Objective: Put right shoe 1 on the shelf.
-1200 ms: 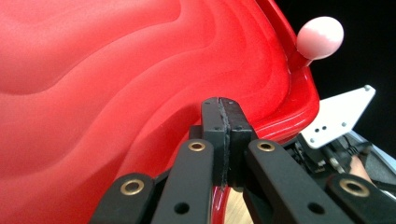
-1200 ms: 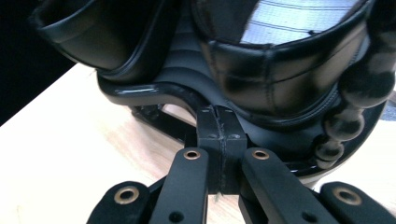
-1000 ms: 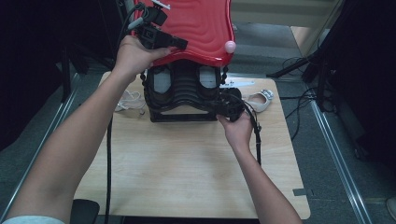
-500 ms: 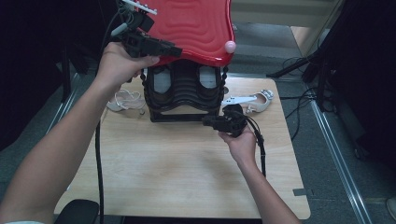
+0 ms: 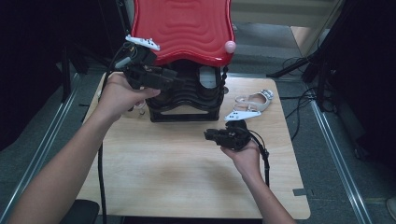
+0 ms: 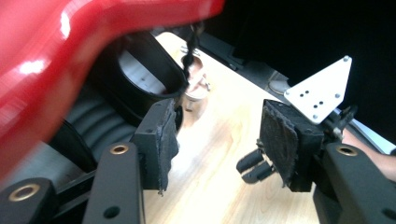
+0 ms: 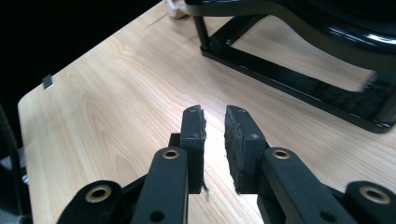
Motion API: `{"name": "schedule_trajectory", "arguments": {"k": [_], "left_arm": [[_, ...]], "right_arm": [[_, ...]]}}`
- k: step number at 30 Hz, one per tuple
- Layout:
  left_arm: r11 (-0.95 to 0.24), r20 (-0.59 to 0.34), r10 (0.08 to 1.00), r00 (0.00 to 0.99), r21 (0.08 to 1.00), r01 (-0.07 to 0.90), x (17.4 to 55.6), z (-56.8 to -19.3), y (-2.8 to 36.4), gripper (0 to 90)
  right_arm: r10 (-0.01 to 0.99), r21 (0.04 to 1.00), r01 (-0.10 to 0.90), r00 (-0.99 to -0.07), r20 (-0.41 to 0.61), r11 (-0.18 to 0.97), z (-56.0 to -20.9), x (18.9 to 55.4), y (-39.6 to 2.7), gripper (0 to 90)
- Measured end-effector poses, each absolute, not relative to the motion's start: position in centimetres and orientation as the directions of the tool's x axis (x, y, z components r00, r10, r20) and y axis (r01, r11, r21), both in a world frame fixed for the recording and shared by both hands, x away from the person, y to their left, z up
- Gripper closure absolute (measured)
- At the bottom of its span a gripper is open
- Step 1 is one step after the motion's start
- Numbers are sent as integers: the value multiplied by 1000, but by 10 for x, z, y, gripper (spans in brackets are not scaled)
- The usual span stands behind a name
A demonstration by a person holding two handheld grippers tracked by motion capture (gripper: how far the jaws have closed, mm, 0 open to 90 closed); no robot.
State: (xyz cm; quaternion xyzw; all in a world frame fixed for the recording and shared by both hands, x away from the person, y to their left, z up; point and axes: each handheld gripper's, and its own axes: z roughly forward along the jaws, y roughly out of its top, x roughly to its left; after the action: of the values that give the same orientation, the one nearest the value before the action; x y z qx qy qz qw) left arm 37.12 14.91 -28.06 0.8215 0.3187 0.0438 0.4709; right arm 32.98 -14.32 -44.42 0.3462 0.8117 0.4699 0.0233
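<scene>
Your left gripper [image 6: 215, 144] has just opened its jaws, nothing between them, beside the black ribbed stand with glossy red wavy top [image 5: 184, 28] it held a second ago. Your right gripper [image 7: 215, 126] opened slightly, empty, pulled back from the stand's base onto the wooden table [image 5: 159, 172]

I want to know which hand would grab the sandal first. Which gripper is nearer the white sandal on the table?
Right. The right gripper hovers over the table just in front of the white sandal, jaws slightly apart and empty. The left gripper is across the black rack, under its red top, jaws open.
</scene>
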Motion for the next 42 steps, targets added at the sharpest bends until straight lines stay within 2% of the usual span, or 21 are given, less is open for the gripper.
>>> {"name": "schedule_trajectory", "arguments": {"k": [3,5,8,12,15,17,20,27,35,42], "left_arm": [[-361,-237,553,798,795,487,368,-294,150,415],[-356,-244,553,797,795,491,367,-303,152,399],[-350,-250,551,796,797,492,366,-314,155,380],[-336,-262,548,794,801,496,364,-327,159,368],[-347,-253,559,790,794,500,362,-339,162,367],[-344,-266,559,786,788,511,362,-348,163,365],[-336,-278,561,780,784,521,364,-365,168,364],[-325,-296,587,754,767,554,358,-392,177,377],[-329,-286,594,752,767,551,340,-415,182,403],[-315,-307,608,732,753,577,328,-437,189,432]], "right_arm": [[595,786,546,-746,299,291,-447,323,-150,781],[571,759,588,-737,362,280,-449,324,-155,719],[568,755,596,-733,374,273,-451,320,-159,688],[563,749,611,-724,399,255,-452,317,-167,720],[587,758,603,-717,376,250,-452,313,-172,677],[589,762,593,-722,362,259,-452,311,-175,682],[578,779,561,-746,329,280,-452,309,-177,591],[583,795,536,-754,301,283,-457,303,-183,533],[593,770,573,-735,330,281,-460,302,-187,521],[597,773,557,-743,302,302,-463,302,-185,522]]}}
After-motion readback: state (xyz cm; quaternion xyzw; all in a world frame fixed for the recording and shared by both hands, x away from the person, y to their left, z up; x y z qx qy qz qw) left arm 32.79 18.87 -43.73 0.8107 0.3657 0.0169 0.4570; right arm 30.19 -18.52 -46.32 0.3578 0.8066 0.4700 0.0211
